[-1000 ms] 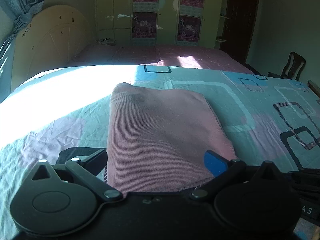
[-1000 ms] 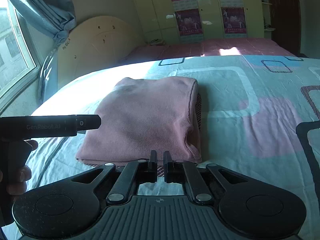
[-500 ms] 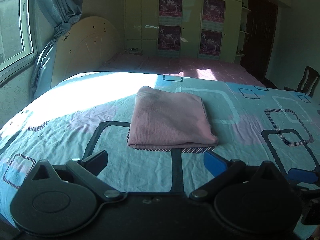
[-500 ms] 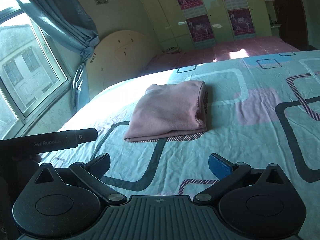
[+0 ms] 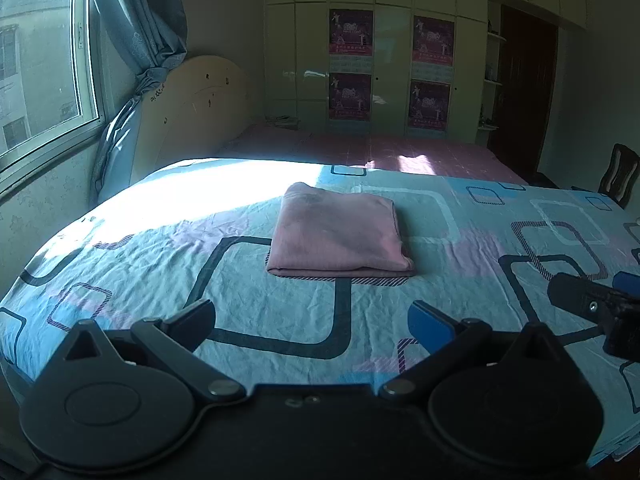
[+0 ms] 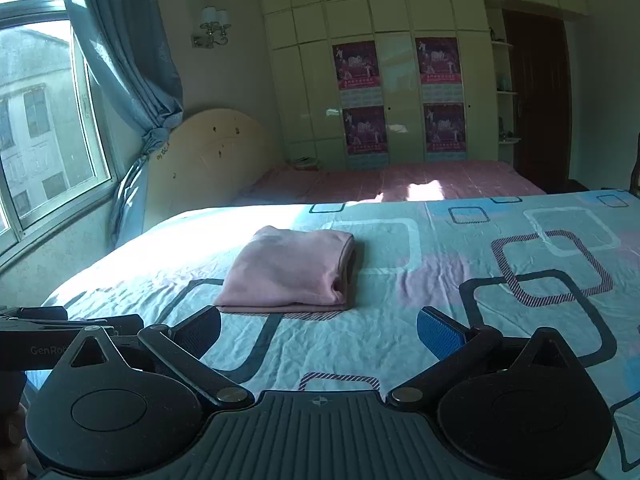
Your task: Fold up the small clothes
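A pink garment [image 5: 338, 232] lies folded into a neat rectangle on the patterned bed sheet [image 5: 280, 320]; it also shows in the right wrist view [image 6: 290, 270]. My left gripper [image 5: 312, 320] is open and empty, well short of the garment. My right gripper [image 6: 320, 330] is open and empty, also drawn back from it. The right gripper's body shows at the right edge of the left wrist view [image 5: 592, 308]. The left gripper's body shows at the left edge of the right wrist view [image 6: 60, 340].
A window [image 5: 36, 60] with a blue curtain [image 5: 140, 32] is on the left wall. A wooden headboard [image 5: 196, 116] and a second bed with a pink cover [image 5: 380, 152] lie beyond. A wardrobe [image 5: 380, 60] fills the back wall. A chair [image 5: 618, 174] stands at far right.
Both grippers have pulled back and up from the folded garment. The right gripper, shut at the garment's near edge a second ago, is open now. The garment lies still.
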### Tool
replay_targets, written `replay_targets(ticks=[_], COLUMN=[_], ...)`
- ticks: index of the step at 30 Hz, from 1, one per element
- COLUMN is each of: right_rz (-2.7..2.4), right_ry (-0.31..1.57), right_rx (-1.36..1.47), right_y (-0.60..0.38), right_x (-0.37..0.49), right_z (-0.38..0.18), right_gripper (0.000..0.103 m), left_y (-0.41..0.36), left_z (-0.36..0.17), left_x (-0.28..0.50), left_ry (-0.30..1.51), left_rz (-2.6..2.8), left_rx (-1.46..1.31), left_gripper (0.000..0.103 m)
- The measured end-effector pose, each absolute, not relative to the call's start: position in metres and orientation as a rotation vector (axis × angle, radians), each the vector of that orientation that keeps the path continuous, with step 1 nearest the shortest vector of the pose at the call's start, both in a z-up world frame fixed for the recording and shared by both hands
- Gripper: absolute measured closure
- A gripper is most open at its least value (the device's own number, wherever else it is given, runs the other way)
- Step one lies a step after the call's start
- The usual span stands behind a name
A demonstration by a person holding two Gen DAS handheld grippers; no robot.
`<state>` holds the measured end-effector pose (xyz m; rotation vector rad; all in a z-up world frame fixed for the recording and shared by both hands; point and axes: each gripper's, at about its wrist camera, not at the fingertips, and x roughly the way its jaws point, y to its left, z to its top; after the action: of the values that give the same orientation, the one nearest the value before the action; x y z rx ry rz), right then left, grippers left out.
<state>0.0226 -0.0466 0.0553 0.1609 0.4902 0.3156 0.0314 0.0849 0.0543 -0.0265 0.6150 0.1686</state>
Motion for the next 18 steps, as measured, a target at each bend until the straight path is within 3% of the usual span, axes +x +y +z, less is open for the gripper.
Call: replay_targets(ticks=[18], right_rz=[0.332], right_ry=[0.446], right_rx=[0.158], right_y=[-0.052], right_x=[0.01], right_z=[0.063], right_gripper=[0.0], left_y=[0.081], left_z=[0.058], left_x=[0.019], left_ry=[0.584], left_rz=[0.172], left_rx=[-0.03], left_gripper=[0.0])
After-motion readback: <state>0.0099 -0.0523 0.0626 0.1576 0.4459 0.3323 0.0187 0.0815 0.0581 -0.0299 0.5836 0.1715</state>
